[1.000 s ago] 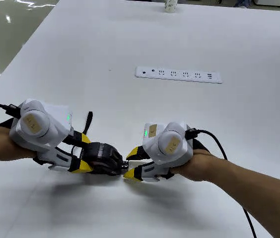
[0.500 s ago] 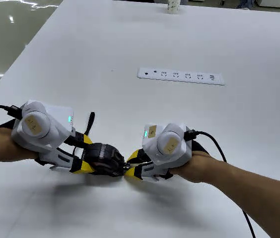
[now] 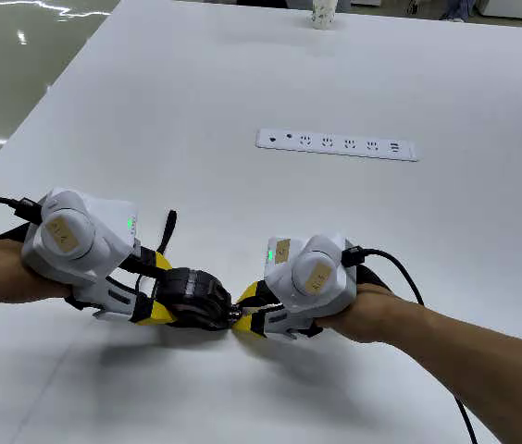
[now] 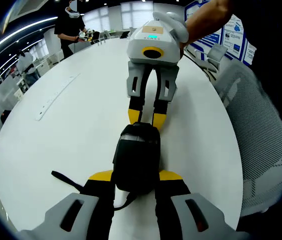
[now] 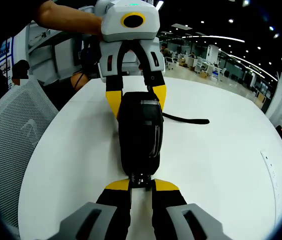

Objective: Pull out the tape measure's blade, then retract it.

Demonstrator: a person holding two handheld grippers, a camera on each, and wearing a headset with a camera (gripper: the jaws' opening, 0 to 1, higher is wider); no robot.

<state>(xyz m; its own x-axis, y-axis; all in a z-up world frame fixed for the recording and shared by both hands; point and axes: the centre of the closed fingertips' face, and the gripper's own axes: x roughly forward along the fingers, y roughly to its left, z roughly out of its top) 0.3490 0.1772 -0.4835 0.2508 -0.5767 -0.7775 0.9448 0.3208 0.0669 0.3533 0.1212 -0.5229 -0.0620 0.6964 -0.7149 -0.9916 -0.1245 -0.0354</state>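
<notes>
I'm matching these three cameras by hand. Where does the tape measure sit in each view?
Head view: tape measure at lower centre.
Left gripper view: at centre, its body clamped by the left gripper.
Right gripper view: at centre, its front tip pinched by the right gripper.
Shared landmark: the white power strip, upper middle in the head view, left in the left gripper view, far right in the right gripper view.
</notes>
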